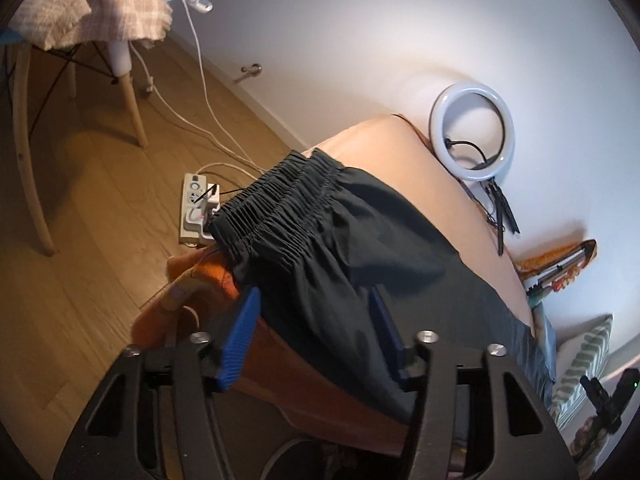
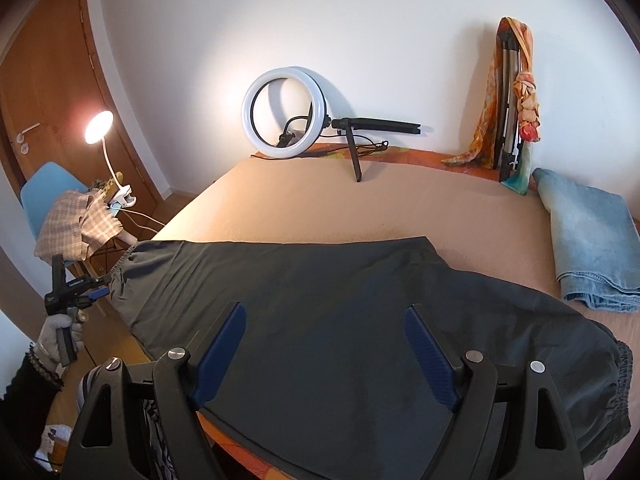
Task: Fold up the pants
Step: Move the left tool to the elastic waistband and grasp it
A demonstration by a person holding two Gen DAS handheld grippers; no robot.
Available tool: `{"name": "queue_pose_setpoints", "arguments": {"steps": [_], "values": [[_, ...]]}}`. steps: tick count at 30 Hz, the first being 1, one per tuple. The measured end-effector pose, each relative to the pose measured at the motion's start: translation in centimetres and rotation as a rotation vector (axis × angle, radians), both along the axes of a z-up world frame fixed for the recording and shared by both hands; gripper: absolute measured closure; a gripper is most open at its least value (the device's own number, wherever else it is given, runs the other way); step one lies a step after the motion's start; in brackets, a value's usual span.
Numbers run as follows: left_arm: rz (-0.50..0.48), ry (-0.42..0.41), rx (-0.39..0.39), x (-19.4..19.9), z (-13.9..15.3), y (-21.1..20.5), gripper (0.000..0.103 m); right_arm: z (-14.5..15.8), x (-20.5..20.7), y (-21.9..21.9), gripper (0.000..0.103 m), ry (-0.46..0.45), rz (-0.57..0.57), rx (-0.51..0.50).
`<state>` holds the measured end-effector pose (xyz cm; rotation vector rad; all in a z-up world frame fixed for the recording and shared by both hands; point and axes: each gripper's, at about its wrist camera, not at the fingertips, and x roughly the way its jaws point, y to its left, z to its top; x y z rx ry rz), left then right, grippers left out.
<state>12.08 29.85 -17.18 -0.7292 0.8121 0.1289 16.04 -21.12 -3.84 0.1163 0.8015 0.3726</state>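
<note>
Dark grey pants (image 2: 340, 312) lie spread across the near side of the bed (image 2: 360, 208). Their gathered elastic waistband (image 1: 276, 208) hangs at the bed's corner in the left wrist view, and the dark fabric (image 1: 360, 272) runs back toward me. My left gripper (image 1: 316, 320) is open, its blue fingers on either side of the fabric near the waist. My right gripper (image 2: 324, 340) is open above the middle of the pants, holding nothing. The left gripper (image 2: 92, 296) also shows at the far left of the right wrist view, in a gloved hand.
A ring light (image 2: 286, 118) on a small tripod stands at the bed's far edge by the wall. Folded blue jeans (image 2: 592, 244) lie at the right. A chair (image 2: 48, 192) with checked cloth, a clip lamp (image 2: 98, 122), and a power strip (image 1: 196, 208) on the wooden floor are left.
</note>
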Motion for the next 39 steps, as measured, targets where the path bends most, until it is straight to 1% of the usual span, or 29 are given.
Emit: {"name": "queue_pose_setpoints", "arguments": {"steps": [1, 2, 4, 5, 8, 11, 13, 16, 18, 19, 20, 21, 22, 23, 25, 27, 30, 32, 36, 39], "values": [[0.001, 0.003, 0.000, -0.1, -0.1, 0.5, 0.064, 0.1, -0.1, 0.1, 0.019, -0.002, 0.001, -0.004], [0.004, 0.002, -0.001, 0.1, -0.4, 0.6, 0.076, 0.2, -0.1, 0.2, 0.019, -0.003, 0.002, -0.005], [0.012, 0.004, 0.015, 0.2, -0.6, 0.8, 0.083, 0.3, -0.2, 0.2, 0.019, -0.004, 0.002, -0.008], [0.014, -0.001, 0.024, 0.0, -0.7, 0.9, 0.090, 0.2, -0.2, 0.2, 0.019, -0.002, -0.001, -0.006], [0.026, -0.015, 0.056, -0.2, -0.6, 1.2, 0.095, -0.1, 0.0, 0.1, 0.019, 0.008, -0.007, 0.002], [0.028, -0.027, 0.094, -0.1, -0.4, 1.3, 0.095, -0.4, 0.2, 0.1, 0.019, 0.014, -0.007, 0.002], [0.030, -0.016, 0.116, 0.0, -0.5, 1.3, 0.095, -0.5, 0.4, 0.3, 0.019, 0.017, -0.005, -0.002], [0.036, -0.012, 0.123, -0.3, -0.6, 1.4, 0.095, -0.7, 0.6, 0.5, 0.019, 0.020, 0.003, -0.012], [0.041, -0.004, 0.126, -0.6, -0.7, 1.5, 0.091, -0.8, 0.6, 0.6, 0.019, 0.021, 0.007, -0.019], [0.046, -0.007, 0.116, -0.7, -0.6, 1.5, 0.090, -0.8, 0.7, 0.6, 0.019, 0.021, 0.008, -0.021], [0.056, -0.012, 0.100, -0.9, -0.5, 1.7, 0.080, -0.9, 0.7, 0.6, 0.019, 0.024, 0.007, -0.022], [0.067, -0.011, 0.091, -1.1, -0.4, 1.8, 0.073, -0.9, 0.8, 0.6, 0.019, 0.026, 0.006, -0.020], [0.091, -0.008, 0.088, -1.2, -0.2, 2.1, 0.058, -1.0, 0.9, 0.5, 0.019, 0.030, 0.005, -0.016], [0.108, -0.012, 0.088, -1.4, -0.1, 2.4, 0.051, -1.1, 1.1, 0.5, 0.019, 0.034, 0.004, -0.012], [0.128, -0.008, 0.084, -1.3, -0.1, 2.8, 0.047, -1.2, 1.3, 0.5, 0.019, 0.038, 0.003, -0.004], [0.138, 0.031, 0.077, -0.7, -0.7, 3.2, 0.046, -1.3, 1.3, 0.6, 0.019, 0.039, 0.007, 0.000], [0.133, 0.051, 0.062, 0.2, -1.6, 3.4, 0.046, -1.4, 1.3, 0.8, 0.019, 0.039, 0.012, 0.002], [0.136, 0.037, 0.057, 0.5, -1.8, 3.4, 0.046, -1.4, 1.3, 0.8, 0.019, 0.040, 0.014, 0.004], [0.150, -0.023, 0.040, 0.6, -1.8, 3.7, 0.047, -1.5, 1.3, 0.6, 0.019, 0.044, 0.008, -0.005], [0.143, -0.029, 0.079, 0.9, -1.5, 3.3, 0.053, -1.6, 1.3, -0.1, 0.019, 0.048, -0.011, 0.004]]}}
